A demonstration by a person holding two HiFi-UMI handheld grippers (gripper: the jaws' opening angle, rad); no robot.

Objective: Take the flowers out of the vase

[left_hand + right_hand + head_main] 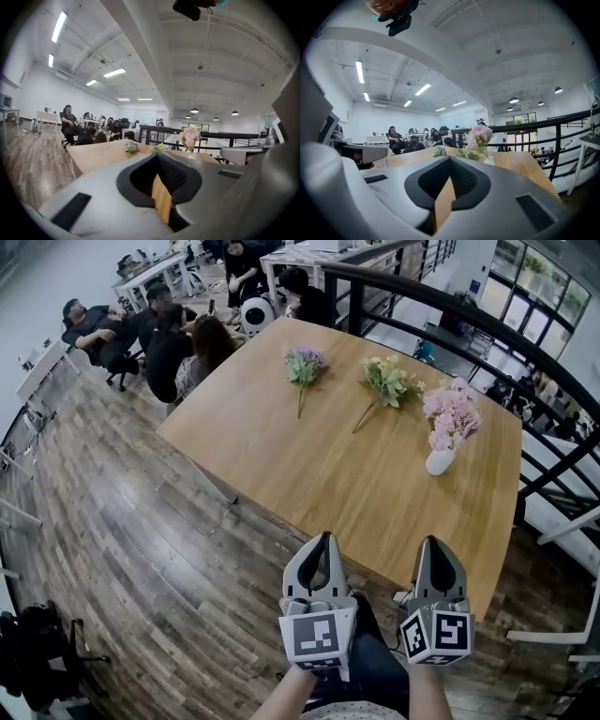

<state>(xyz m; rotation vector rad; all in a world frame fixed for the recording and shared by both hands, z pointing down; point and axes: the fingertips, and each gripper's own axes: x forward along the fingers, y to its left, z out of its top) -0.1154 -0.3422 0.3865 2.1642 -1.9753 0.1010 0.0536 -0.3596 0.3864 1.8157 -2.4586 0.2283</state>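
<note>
A small white vase [440,461] with pink flowers [452,414] stands near the right edge of the wooden table [309,474]. A purple bunch [305,365] and a yellow-green bunch [387,382] lie flat on the tabletop further back. My left gripper [325,540] and right gripper [433,542] hover side by side over the table's near edge, both shut and empty, well short of the vase. In the left gripper view the pink flowers [190,135] show beyond the jaw tips to the right. The right gripper view has the vase [489,161] just right of its jaw tips.
Several people [169,338] sit at desks beyond the table's far left corner. A black railing [441,306] runs behind and down the right side of the table. Wooden floor [122,521] lies to the left.
</note>
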